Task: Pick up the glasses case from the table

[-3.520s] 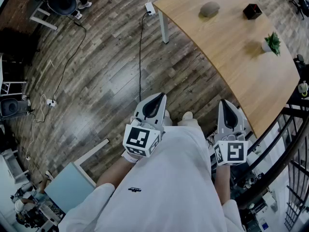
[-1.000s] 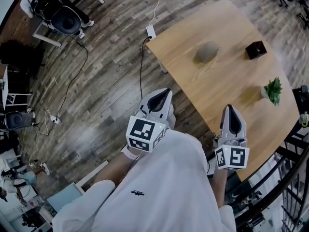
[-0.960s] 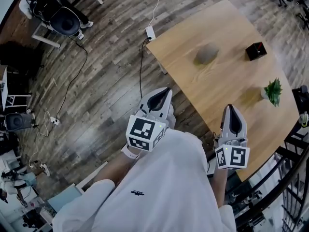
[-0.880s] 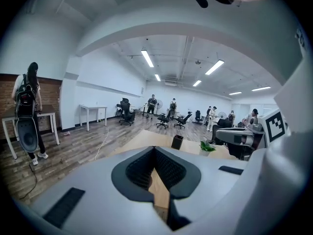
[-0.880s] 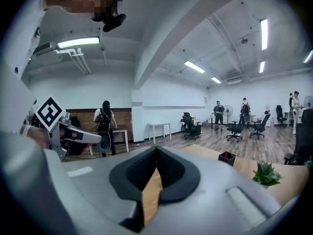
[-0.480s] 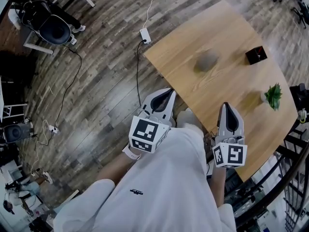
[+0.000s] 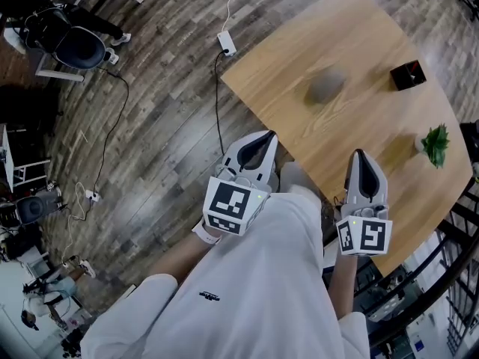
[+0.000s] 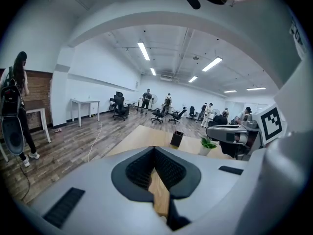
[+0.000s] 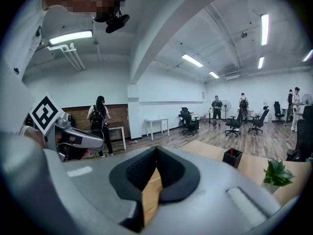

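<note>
Compared with a second ago, the person is standing closer to the wooden table (image 7: 318, 40), and both grippers are now reaching its near edge. The left gripper (image 7: 265, 136) is pointing at the table's near left corner with its jaws pressed together on nothing; the right gripper (image 7: 360, 156) is hovering over the near edge, likewise closed and empty. The grey glasses case (image 7: 325, 88) is lying in the table's left half, well apart from both grippers, with a black box (image 7: 408, 74) by the far edge. The approach is probably still in hand; next, one gripper needs opening and carrying forward over the case.
</note>
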